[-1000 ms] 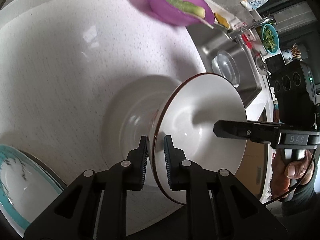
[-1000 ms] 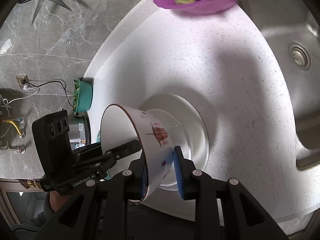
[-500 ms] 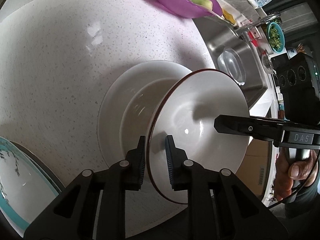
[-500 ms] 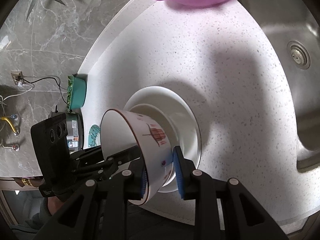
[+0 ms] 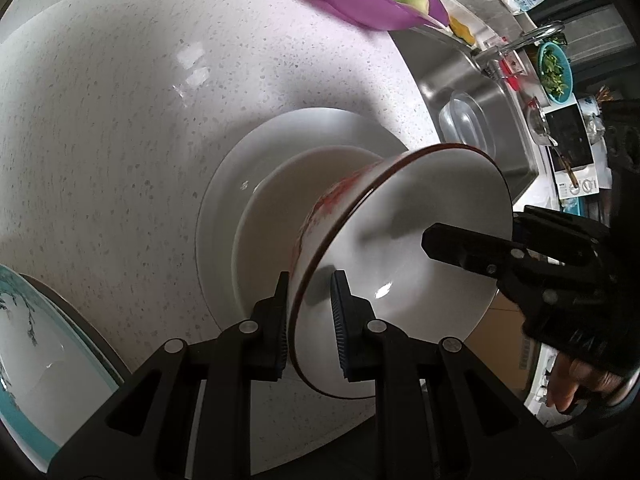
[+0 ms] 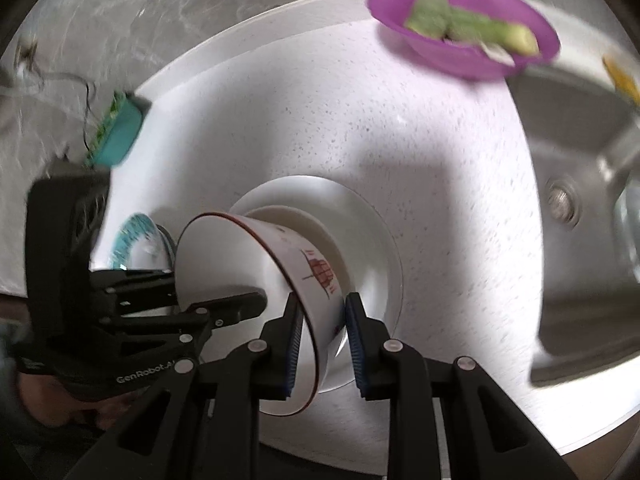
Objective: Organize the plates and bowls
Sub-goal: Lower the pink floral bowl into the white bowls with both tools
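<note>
Two tools [image 5: 310, 320] [image 6: 322, 338] clamp one bowl [image 5: 416, 264] above one white plate [image 5: 224, 216].

Tilted bowl [image 5: 404, 248] over plate [image 5: 224, 216], sink [image 5: 460, 76] to the right.

Bright glare on countertop [image 5: 120, 120], soft shadows, blurred right view, fisheye-warped edges

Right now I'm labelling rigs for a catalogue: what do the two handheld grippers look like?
Both are matte black. The left gripper and right gripper have angular, open-framed fingers with silver pivot pins and ribbed blue-edged pads. From the right wrist view, the left unit's body reads "GenRobot.AI" in white. From the left wrist view, white lettering on the right unit is too blurred to read. No sleeve is clearly visible.
</note>
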`<state>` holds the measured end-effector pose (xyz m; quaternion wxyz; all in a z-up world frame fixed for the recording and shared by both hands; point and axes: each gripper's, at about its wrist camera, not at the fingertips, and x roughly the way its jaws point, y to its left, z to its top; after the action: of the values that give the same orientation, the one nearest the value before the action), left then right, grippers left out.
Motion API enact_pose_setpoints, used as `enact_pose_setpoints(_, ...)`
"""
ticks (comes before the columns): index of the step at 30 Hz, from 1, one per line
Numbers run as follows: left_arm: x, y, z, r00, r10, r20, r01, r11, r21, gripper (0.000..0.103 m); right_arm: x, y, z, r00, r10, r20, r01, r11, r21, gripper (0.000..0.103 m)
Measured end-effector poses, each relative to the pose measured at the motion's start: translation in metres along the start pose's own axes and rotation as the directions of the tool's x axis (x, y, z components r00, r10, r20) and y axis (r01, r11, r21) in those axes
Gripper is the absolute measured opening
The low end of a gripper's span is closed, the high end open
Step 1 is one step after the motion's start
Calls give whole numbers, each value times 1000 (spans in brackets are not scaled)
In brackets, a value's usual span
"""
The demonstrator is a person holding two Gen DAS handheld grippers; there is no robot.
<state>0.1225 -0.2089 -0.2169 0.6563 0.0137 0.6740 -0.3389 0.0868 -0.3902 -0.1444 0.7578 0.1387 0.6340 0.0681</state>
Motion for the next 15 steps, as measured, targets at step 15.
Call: enact_pose_setpoints(15,5,-1,7,999,32,35,-31,999,-16,18,11,13,4,988,-153,-1,152,985,-86,15)
